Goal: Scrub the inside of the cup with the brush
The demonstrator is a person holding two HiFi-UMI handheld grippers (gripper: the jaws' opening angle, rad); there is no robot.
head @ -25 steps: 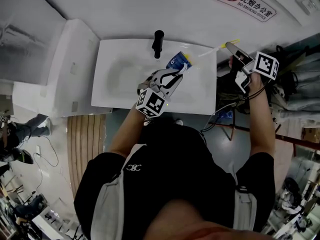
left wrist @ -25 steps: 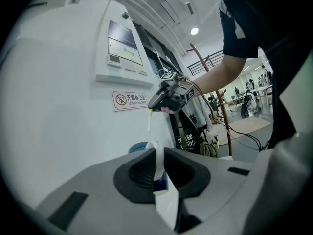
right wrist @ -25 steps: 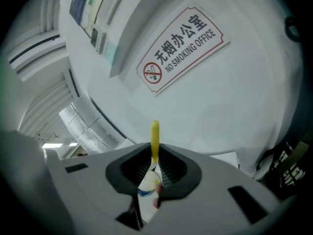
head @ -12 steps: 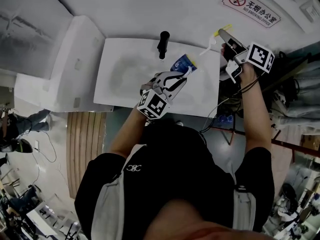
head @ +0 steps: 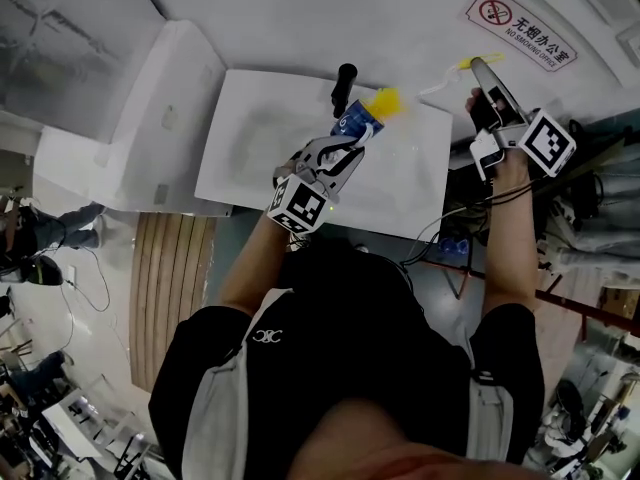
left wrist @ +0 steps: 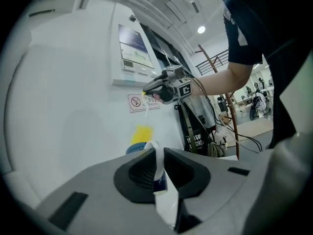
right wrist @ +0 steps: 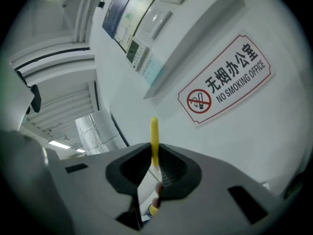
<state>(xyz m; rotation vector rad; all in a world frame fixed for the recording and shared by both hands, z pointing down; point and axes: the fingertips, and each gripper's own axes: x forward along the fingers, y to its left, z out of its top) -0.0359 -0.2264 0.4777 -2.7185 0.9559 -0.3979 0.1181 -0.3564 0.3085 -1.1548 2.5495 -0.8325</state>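
Note:
A blue cup [head: 355, 125] with a yellow patch [head: 383, 101] at its far end hangs over the white sink [head: 250, 158], close to the black tap [head: 345, 84]. My left gripper [head: 349, 144] is shut on a white strip of the cup [left wrist: 156, 166]; the blue rim [left wrist: 139, 148] shows beyond the jaws. To the right, my right gripper [head: 483, 76] is shut on the brush [head: 447, 76], a thin white stick with a yellow end. That yellow end [right wrist: 154, 140] pokes out between its jaws. The right gripper [left wrist: 157, 91] stays apart from the cup, beyond the sink's right edge.
A no-smoking sign [head: 524, 30] hangs on the white wall behind the right gripper. A white counter [head: 150, 98] adjoins the sink on the left. Cables and a stand [head: 465, 243] crowd the floor at the right. A wall panel [left wrist: 132, 53] is mounted above the sign.
The right gripper has lifted with the brush and swung toward the wall. The left gripper has carried the cup a little closer to the tap.

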